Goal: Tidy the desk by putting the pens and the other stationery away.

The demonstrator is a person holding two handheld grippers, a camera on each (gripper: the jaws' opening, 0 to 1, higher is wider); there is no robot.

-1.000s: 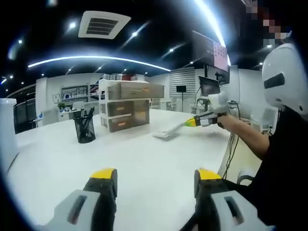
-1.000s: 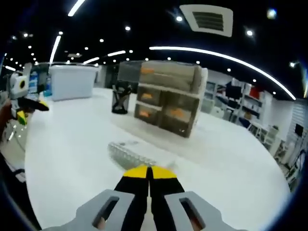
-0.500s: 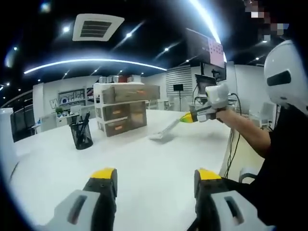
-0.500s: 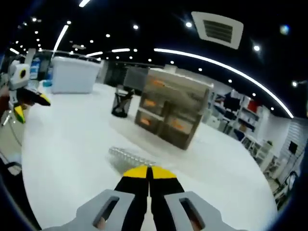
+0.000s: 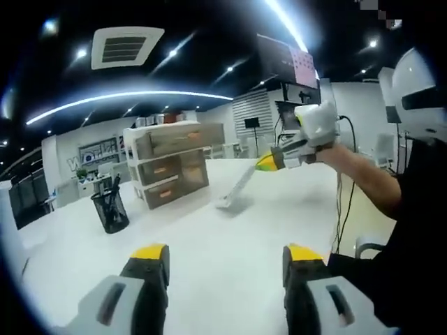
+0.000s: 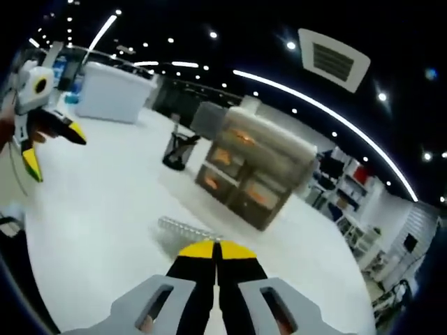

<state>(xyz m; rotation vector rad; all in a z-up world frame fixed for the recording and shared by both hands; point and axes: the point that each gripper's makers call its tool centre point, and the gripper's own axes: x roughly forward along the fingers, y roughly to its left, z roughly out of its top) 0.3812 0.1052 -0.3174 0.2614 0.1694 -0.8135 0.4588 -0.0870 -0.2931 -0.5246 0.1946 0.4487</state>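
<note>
Above the white desk (image 5: 209, 258) the right gripper (image 6: 217, 249) has its jaws pressed together on one end of a clear ruler (image 5: 237, 190), I think a plastic one though it is blurred, and holds it lifted with the far end hanging low, probably to carry it toward the drawer unit (image 6: 255, 171). The left gripper (image 5: 219, 255) waits with jaws wide apart and holding nothing, and the pens stand in the black mesh pen cup (image 5: 110, 209) just beside the drawers.
</note>
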